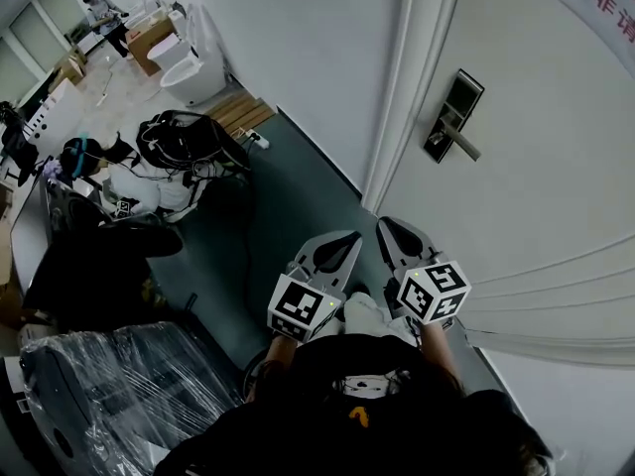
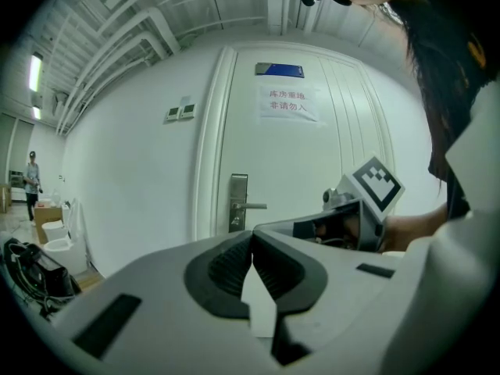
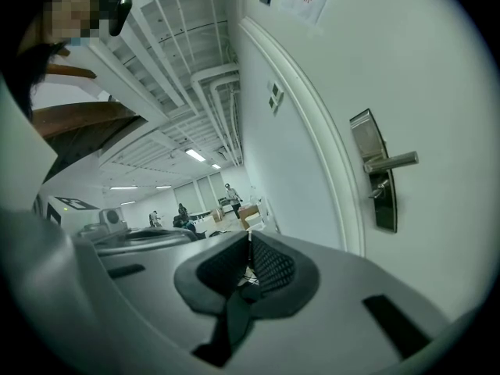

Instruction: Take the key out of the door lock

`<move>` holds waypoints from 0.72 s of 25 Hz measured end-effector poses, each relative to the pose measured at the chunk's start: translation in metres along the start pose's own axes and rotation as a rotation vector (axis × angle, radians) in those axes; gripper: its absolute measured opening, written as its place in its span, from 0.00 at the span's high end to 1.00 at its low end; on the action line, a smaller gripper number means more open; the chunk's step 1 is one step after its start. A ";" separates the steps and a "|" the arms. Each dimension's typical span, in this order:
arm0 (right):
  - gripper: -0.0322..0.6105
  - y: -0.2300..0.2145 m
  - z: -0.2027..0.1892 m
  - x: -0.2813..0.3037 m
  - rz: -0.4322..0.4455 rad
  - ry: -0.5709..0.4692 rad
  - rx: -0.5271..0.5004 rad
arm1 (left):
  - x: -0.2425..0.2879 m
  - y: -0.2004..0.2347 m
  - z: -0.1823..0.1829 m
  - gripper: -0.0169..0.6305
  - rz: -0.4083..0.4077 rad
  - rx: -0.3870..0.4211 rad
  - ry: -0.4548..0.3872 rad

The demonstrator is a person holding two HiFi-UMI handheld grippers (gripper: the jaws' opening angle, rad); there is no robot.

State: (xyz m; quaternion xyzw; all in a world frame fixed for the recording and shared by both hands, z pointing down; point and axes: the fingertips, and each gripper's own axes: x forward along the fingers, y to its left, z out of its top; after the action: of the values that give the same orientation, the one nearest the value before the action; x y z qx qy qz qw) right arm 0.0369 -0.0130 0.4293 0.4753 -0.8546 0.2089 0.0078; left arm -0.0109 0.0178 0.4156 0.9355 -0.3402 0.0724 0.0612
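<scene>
Left gripper (image 1: 349,237), right gripper (image 1: 384,225) side by side, closed, short of lock (image 1: 453,115)

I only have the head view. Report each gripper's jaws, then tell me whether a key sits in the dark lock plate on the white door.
Observer: The left gripper shows in its own view with jaws closed together, empty.
Operator: Now the right.
Observer: The right gripper is likewise shut on nothing.
Operator: The key.
Observer: The right gripper view shows a small metal stub jutting out beneath the silver lever handle on the dark lock plate, likely the key.
</scene>
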 end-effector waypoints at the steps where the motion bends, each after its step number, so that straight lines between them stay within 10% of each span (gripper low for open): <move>1: 0.93 -0.001 0.000 0.002 0.000 0.002 0.000 | 0.002 0.001 -0.001 0.96 -0.001 -0.005 0.003; 18: 0.93 -0.095 0.023 0.099 -0.038 0.006 0.060 | 0.120 0.097 0.020 0.96 -0.041 0.039 0.045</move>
State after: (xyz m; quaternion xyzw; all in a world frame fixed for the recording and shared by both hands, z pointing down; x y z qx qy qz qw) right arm 0.0647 -0.1450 0.4627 0.4907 -0.8389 0.2356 0.0002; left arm 0.0193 -0.1347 0.4233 0.9415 -0.3181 0.0987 0.0523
